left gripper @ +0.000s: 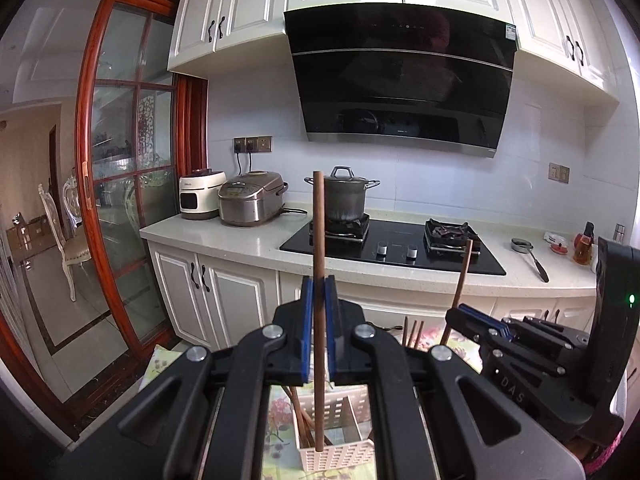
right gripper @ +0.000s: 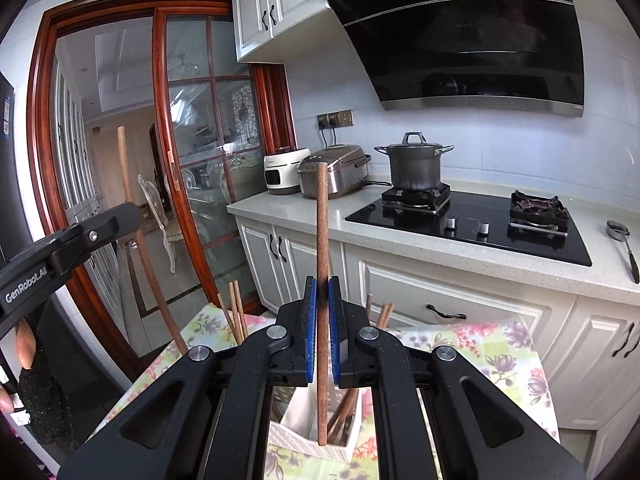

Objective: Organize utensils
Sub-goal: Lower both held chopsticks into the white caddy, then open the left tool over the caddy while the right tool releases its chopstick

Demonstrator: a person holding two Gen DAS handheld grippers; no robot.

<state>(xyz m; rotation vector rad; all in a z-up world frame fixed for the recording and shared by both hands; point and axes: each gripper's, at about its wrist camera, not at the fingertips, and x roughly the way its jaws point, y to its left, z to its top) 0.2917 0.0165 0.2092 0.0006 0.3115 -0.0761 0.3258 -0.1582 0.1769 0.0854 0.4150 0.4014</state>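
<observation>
Between tool (left gripper: 319,300) pads, seemingly: chopstick (left gripper: 319,240).

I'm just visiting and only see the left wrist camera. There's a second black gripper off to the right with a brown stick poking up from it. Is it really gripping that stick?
Observer: Yes. The right wrist view shows the right gripper with its blue pads closed on a brown wooden chopstick, held upright.
Operator: Where does the stick's lower end go?
Observer: Down to the opening of a white slotted plastic basket that holds other brown chopsticks.
Operator: Who is holding the gripper that my camera sits on?
Observer: A person. Bare fingers show behind the left gripper.
</observation>
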